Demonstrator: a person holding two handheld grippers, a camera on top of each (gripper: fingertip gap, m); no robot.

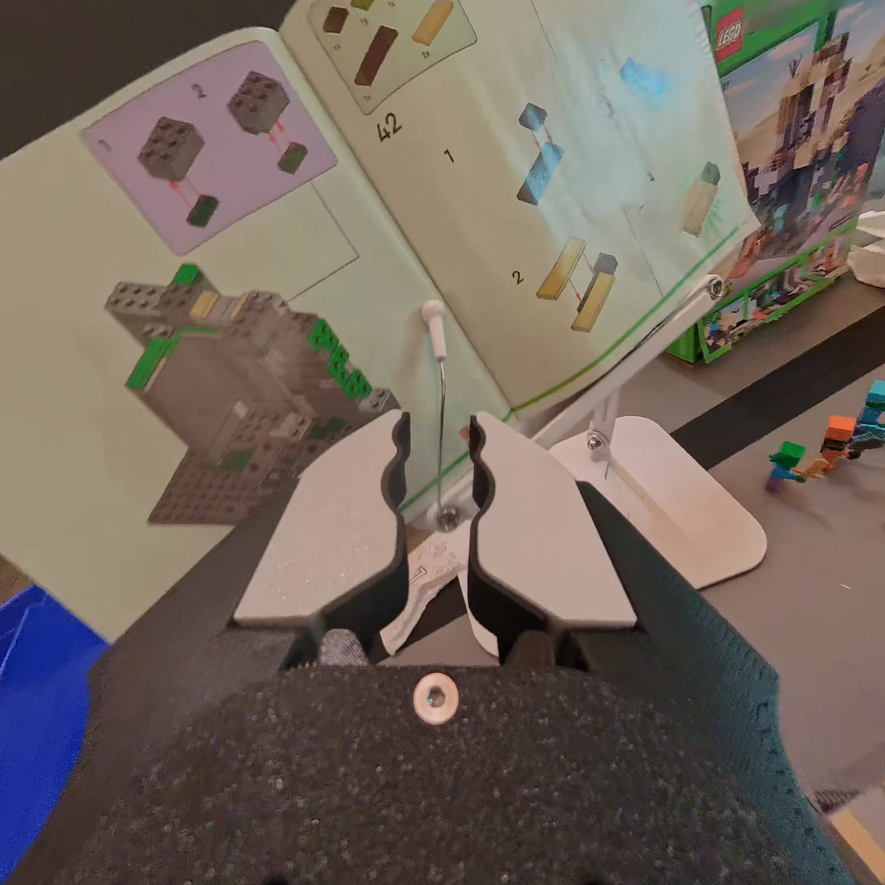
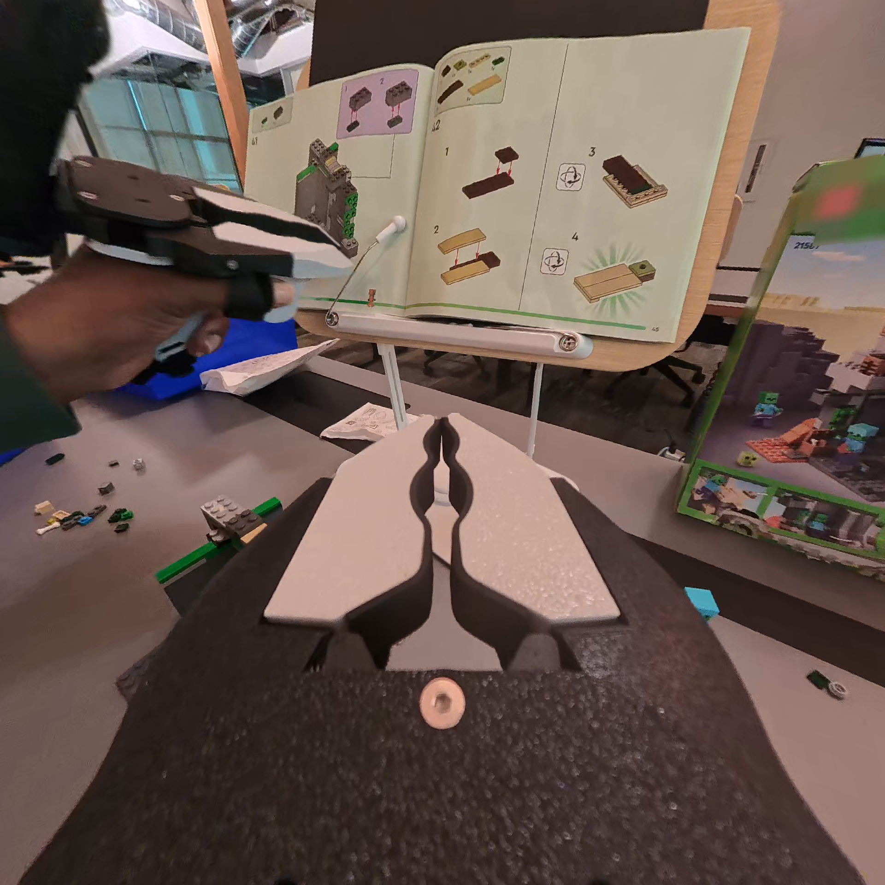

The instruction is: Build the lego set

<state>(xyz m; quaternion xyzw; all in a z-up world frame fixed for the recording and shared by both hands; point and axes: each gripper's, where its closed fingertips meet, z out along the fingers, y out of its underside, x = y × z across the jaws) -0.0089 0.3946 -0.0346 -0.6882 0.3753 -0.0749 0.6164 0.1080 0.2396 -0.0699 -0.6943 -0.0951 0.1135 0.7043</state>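
Observation:
The open instruction booklet (image 1: 287,239) rests on a white stand and also shows in the right wrist view (image 2: 479,191). My left gripper (image 1: 440,424) is open and empty, raised close to the booklet's lower middle. The stand's wire page holder (image 1: 441,383) shows through the gap between its fingers. The left gripper also shows in the right wrist view (image 2: 335,249), held by a hand at the booklet's left page. My right gripper (image 2: 440,422) is shut and empty, low over the table in front of the stand. A partial grey build on a green plate (image 2: 230,522) sits to its left.
The lego box (image 2: 790,407) stands at the right, also seen in the left wrist view (image 1: 790,167). Minifigures (image 1: 785,464) stand beside it. Loose small pieces (image 2: 81,517) lie far left. A blue bin (image 2: 239,354) and paper bags (image 2: 258,368) sit behind. A cyan brick (image 2: 701,601) lies right. The tips of one gripper are about 20 centimetres away from the tips of the other.

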